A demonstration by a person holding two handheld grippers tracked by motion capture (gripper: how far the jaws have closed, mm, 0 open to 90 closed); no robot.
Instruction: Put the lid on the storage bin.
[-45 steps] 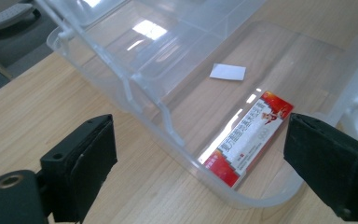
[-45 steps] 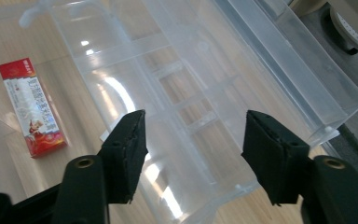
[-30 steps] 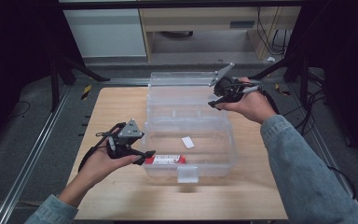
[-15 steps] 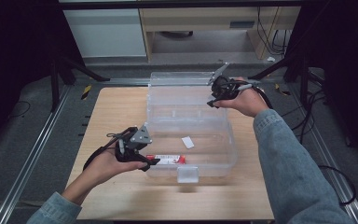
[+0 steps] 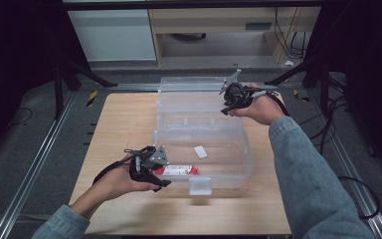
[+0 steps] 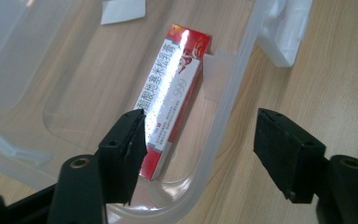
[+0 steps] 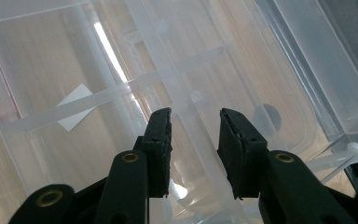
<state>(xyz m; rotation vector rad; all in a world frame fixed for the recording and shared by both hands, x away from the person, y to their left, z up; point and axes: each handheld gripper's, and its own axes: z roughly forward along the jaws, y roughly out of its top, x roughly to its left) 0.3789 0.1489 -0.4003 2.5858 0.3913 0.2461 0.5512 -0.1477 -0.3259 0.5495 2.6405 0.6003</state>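
A clear plastic box [image 5: 248, 149] stands mid-table with its lid [image 5: 194, 94] swung open at the far side. A red and white carton [image 5: 179, 170] [image 6: 177, 88] lies inside along the near wall. My left gripper [image 5: 161, 178] [image 6: 200, 140] is at the box's near left corner, open, astride the clear wall: one jaw hangs inside over the carton's end, the other outside. Its jaws have just been closing, with the wall between them untouched. My right gripper [image 5: 225, 102] [image 7: 195, 126] is at the lid's right edge; its jaws have been closing around a clear rim, pads still apart from it.
A white paper slip [image 5: 200, 152] [image 6: 121, 11] lies on the box floor. The box's front latch [image 5: 200, 185] [image 6: 282, 28] hangs over the wooden table [image 5: 124, 124]. Metal rails and cables run along both sides of the table.
The left gripper came down and in to the box's near left corner, and its jaws narrowed. The right gripper sank a little to the lid's edge, its jaws narrowing too.
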